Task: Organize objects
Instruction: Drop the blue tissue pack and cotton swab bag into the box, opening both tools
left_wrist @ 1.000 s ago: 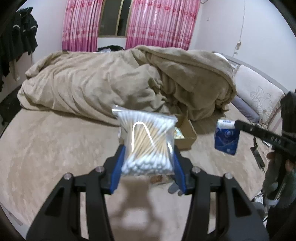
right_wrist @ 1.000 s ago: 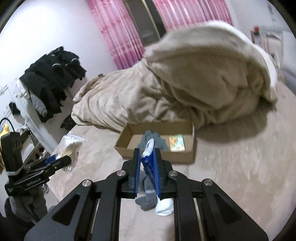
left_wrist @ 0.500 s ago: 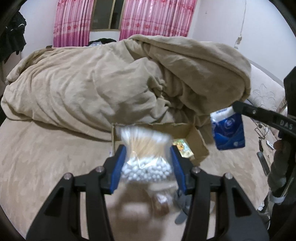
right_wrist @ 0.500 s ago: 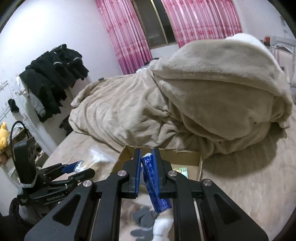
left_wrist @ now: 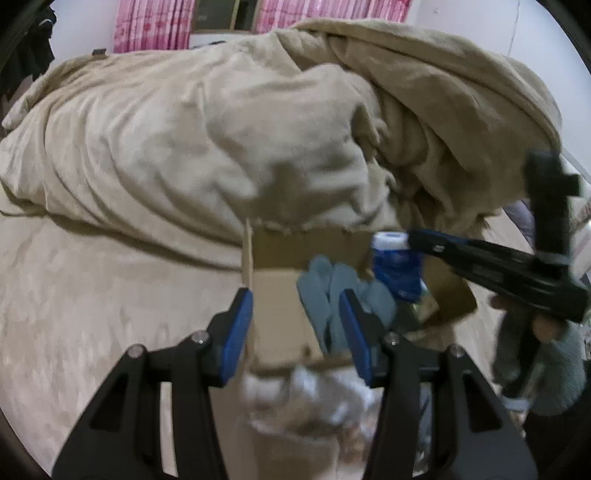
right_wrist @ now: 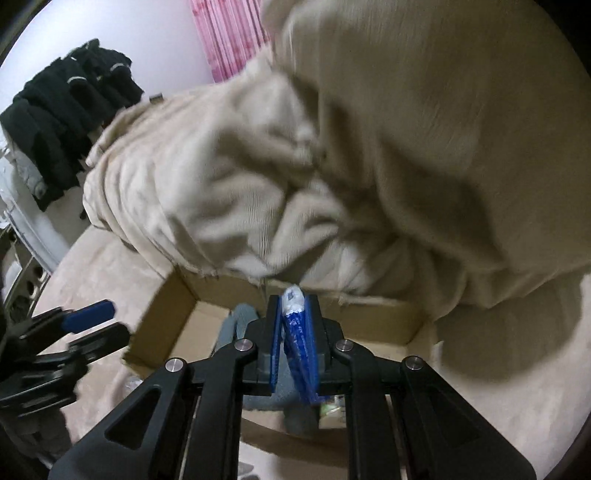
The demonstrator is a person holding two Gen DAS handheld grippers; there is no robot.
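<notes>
An open cardboard box (left_wrist: 273, 243) lies on the bed against the bedding; it also shows in the right wrist view (right_wrist: 159, 317). Grey socks (left_wrist: 325, 288) lie inside it. My left gripper (left_wrist: 295, 325) is open and empty above the box's near edge. The bag of cotton swabs (left_wrist: 306, 398) is a blur below its fingers, apparently dropping. My right gripper (right_wrist: 295, 332) is shut on a blue tissue pack (right_wrist: 297, 343), held over the box; the pack also shows in the left wrist view (left_wrist: 395, 266). The left gripper appears at the left in the right wrist view (right_wrist: 88, 321).
A big beige duvet (left_wrist: 221, 129) is heaped just behind the box. The beige bed sheet (left_wrist: 92, 314) spreads to the left. Dark clothes (right_wrist: 62, 110) hang at the far left wall. Pink curtains (left_wrist: 155, 26) hang behind.
My left gripper has opened and let go of the cotton swab bag, which has dropped below it. Both grippers have moved forward over the box.
</notes>
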